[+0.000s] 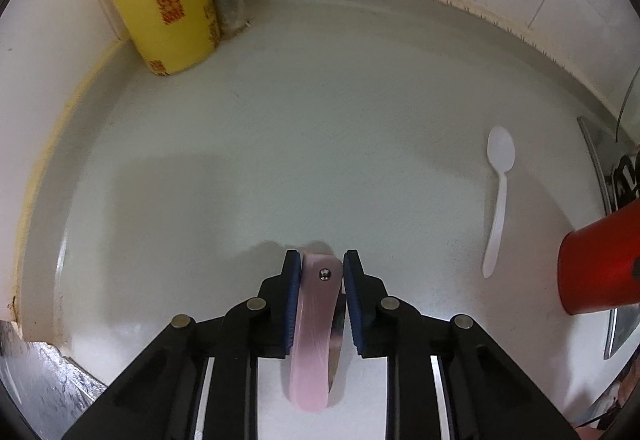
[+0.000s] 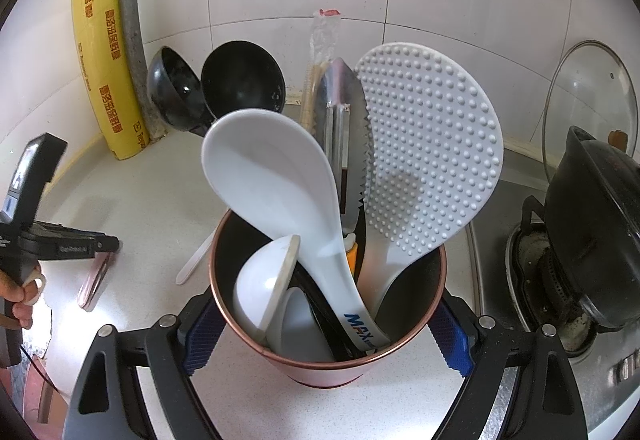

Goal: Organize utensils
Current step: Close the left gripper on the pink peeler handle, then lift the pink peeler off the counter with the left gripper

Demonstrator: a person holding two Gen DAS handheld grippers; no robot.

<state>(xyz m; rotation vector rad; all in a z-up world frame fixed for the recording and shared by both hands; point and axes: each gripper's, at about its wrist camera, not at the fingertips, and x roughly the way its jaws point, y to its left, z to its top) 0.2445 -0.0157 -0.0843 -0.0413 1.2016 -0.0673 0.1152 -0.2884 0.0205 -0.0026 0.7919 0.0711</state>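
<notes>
My left gripper points down at the pale counter. Its blue pads are shut on the pink handle of a small metal-edged tool that lies flat there. A white plastic spoon lies to its right, beside the red cup. In the right wrist view my right gripper is shut on that cup, one blue pad on each side. Standing in it are a white ladle, a dotted rice paddle, serrated metal tongs, black ladles and ceramic spoons.
A yellow roll of wrap and a grey pipe stand in the tiled corner. Right of the cup is a gas stove with a black pot and a glass lid. A person's hand holds the left gripper.
</notes>
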